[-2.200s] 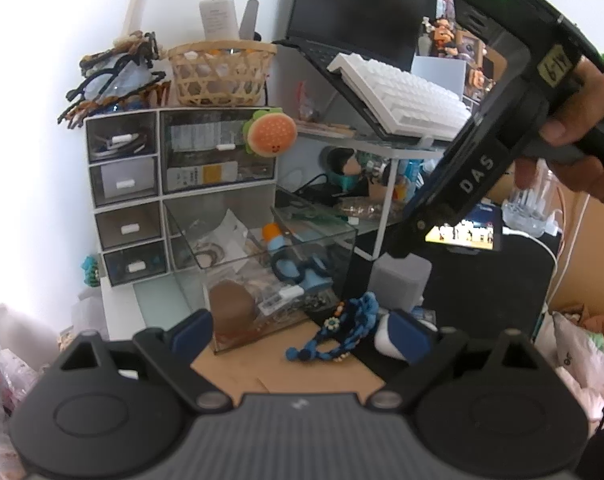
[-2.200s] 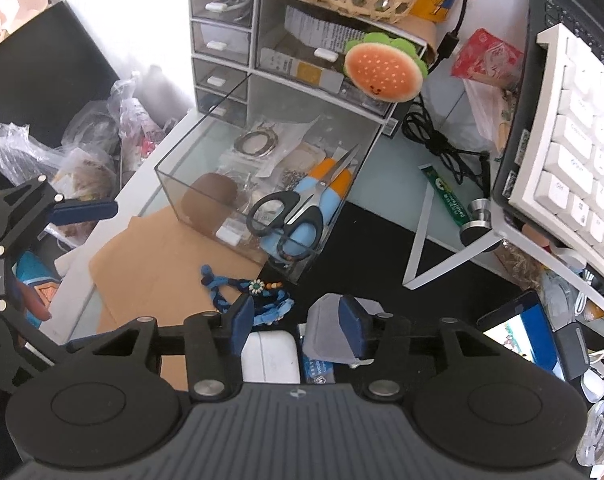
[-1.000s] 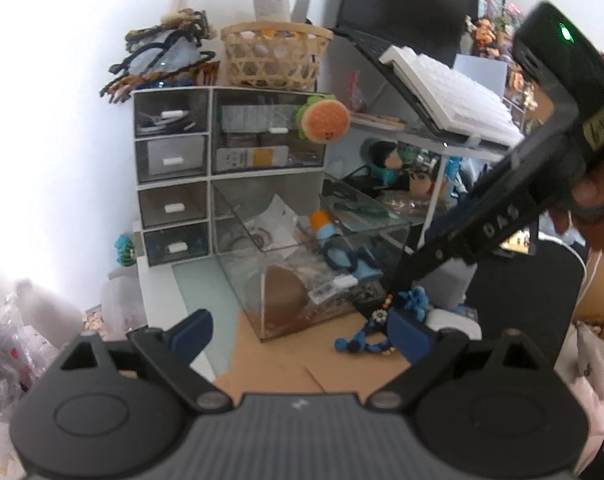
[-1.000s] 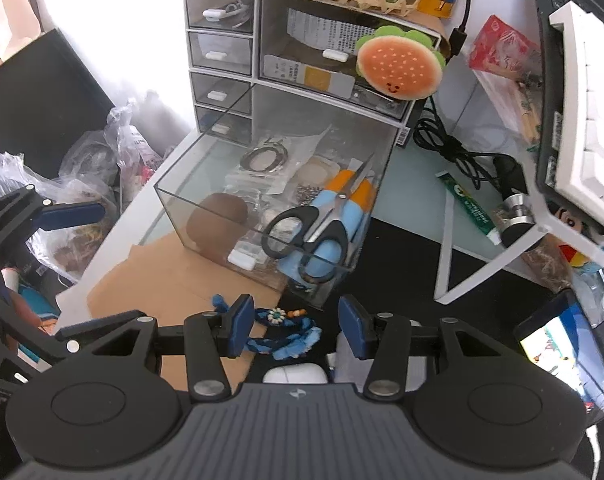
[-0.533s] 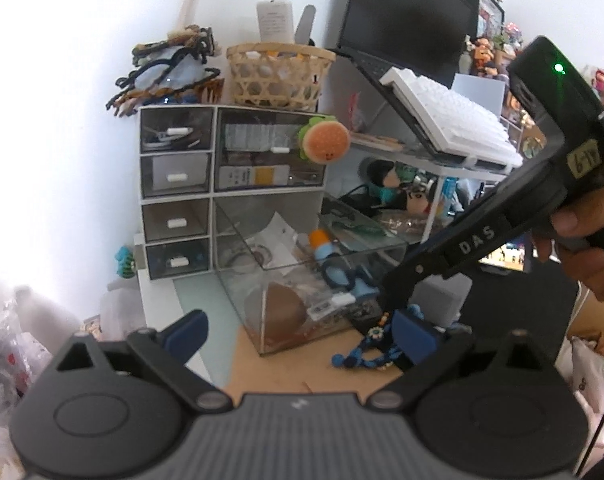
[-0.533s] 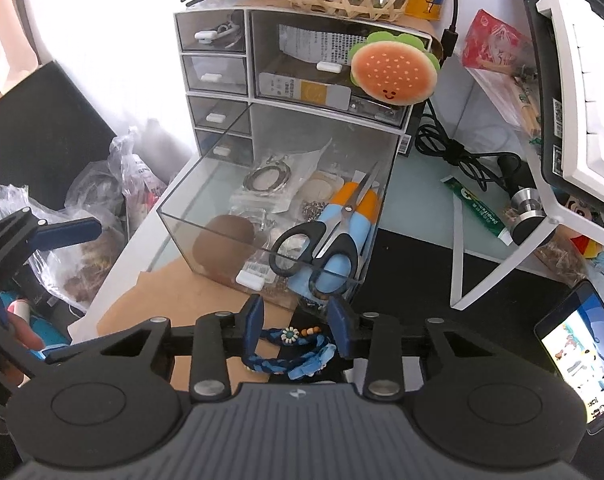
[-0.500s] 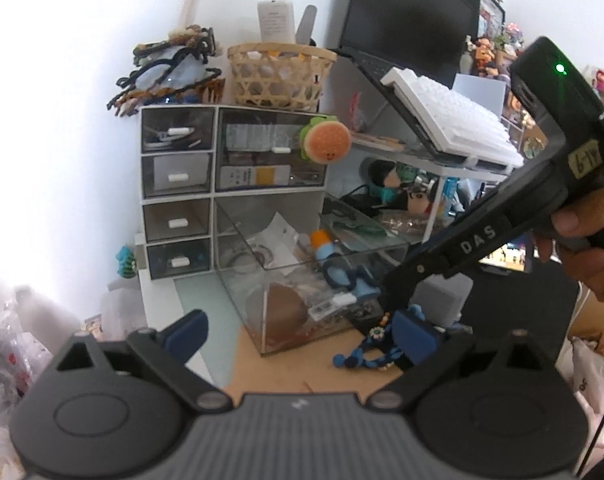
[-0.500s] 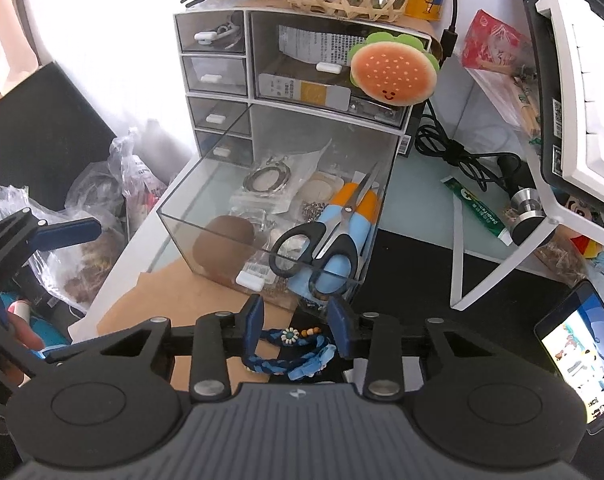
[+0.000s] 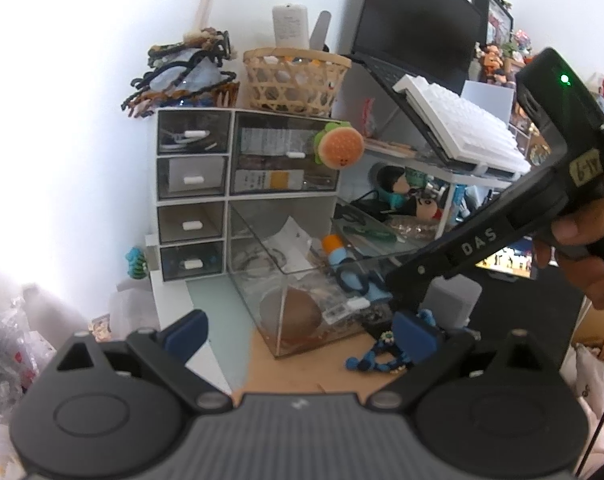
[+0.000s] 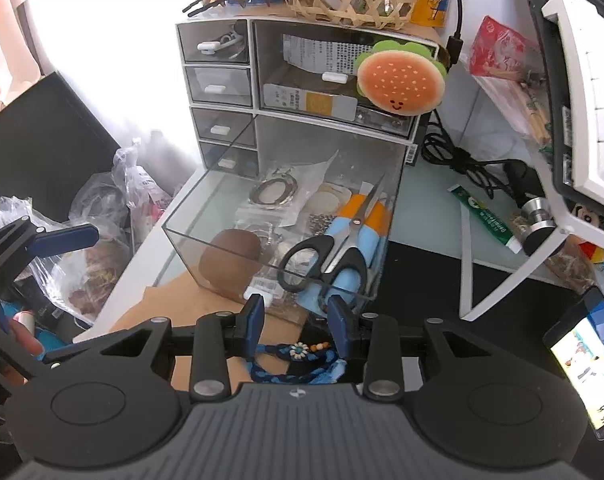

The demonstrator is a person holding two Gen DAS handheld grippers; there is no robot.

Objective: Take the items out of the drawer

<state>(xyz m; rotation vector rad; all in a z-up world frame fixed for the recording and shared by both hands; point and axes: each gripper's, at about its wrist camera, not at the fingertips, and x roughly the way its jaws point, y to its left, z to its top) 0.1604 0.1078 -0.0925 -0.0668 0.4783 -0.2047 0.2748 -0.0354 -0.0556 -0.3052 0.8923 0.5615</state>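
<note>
Right gripper (image 10: 296, 320) (half-open, empty) above drawer (image 10: 206, 248) front; left gripper (image 9: 300, 334) wide open, empty.

Pale desk top (image 10: 434, 200), clear drawer (image 10: 206, 240), brown paper (image 10: 190, 308), blue beaded cord (image 10: 298, 360), black mat (image 10: 422, 280), green tube (image 10: 486, 216)

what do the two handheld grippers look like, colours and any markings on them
Both are matte black plastic with two round discs on the body, silver screws at the linkage joints, and blue pads on the fingers. That holds for the left gripper and the right gripper. The left wrist view shows the right one from the side: white "DAS" lettering on its arm, a handwritten label and a green light on the handle, held by a bare hand.
</note>
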